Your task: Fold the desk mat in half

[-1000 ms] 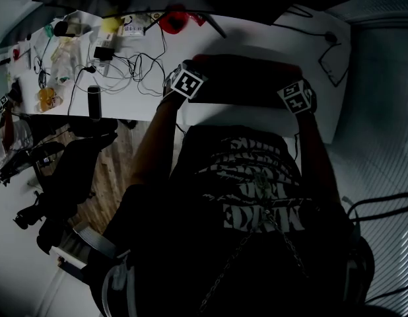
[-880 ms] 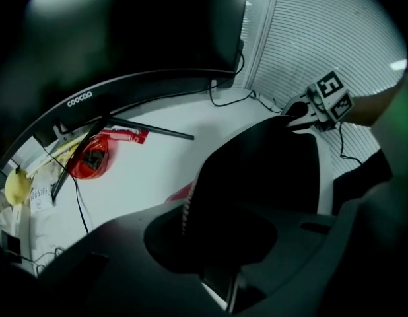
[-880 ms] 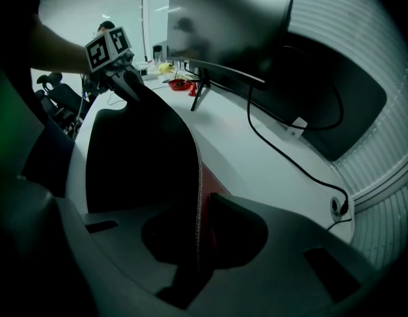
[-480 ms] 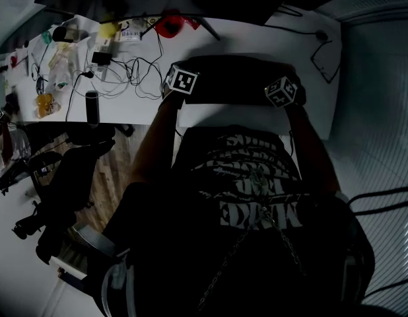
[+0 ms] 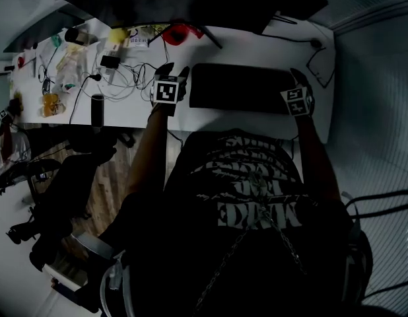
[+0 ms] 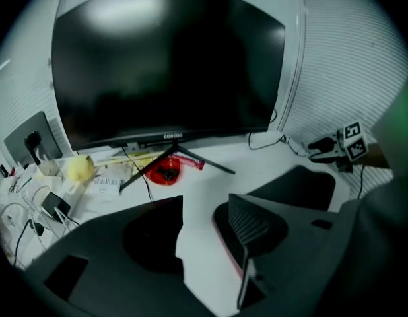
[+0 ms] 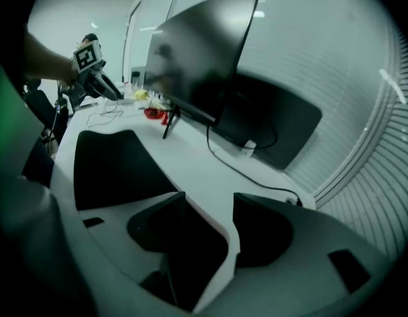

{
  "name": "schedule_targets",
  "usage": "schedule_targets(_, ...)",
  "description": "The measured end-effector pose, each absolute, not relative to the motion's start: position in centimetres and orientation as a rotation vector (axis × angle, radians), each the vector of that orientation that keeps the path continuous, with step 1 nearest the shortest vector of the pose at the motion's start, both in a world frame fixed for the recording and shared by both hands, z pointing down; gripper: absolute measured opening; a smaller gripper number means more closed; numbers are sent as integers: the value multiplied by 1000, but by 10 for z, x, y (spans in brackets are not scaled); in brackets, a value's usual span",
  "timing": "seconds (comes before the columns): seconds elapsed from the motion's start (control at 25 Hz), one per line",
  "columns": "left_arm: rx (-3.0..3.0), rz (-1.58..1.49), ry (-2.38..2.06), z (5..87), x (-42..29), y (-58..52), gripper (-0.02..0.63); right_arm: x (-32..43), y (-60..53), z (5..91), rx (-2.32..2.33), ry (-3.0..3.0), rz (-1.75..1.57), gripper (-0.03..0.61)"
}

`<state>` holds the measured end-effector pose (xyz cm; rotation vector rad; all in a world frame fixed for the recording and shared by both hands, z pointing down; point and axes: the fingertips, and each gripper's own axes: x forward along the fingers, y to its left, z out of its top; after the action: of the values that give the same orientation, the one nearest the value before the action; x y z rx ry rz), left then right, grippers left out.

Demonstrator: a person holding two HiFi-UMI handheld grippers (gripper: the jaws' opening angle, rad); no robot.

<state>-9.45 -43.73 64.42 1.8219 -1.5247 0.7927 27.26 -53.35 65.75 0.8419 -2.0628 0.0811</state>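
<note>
My left claw (image 5: 170, 72) & right claw (image 5: 298, 78) have just opened wide, w/ nothing between the jaws. The flat black desk mat (image 5: 240, 88) lies on the long white desk (image 5: 257, 45), between both claws, near the big dark screen (image 6: 164, 58).

Matt blk desk mat (image 5: 240, 88) on smooth wht desk (image 5: 257, 47), glossy monitor (image 6: 164, 58).

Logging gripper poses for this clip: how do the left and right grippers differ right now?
The left gripper hangs off the desk mat's left end, beside tangled cables; the right gripper is at its right end, by barer desk. The left gripper faces the monitor head-on; the right gripper sees it obliquely. Shared: both have just been opening their jaws, which stand apart, holding nothing.
</note>
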Motion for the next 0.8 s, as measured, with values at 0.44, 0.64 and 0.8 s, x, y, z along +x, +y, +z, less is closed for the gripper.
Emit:
schedule_targets(0.44, 2298, 174, -1492, 455, 2, -429, 150, 252, -475, 482, 1115, -2416, -157, 162)
schedule_targets(0.64, 2409, 132, -1600, 413, 25, -417, 10, 229, -442, 439, 1134, -2588, -57, 77)
schedule_targets(0.8, 2336, 108, -1688, 425, 28, -408, 5, 208, -421, 424, 1083, -2680, -43, 9)
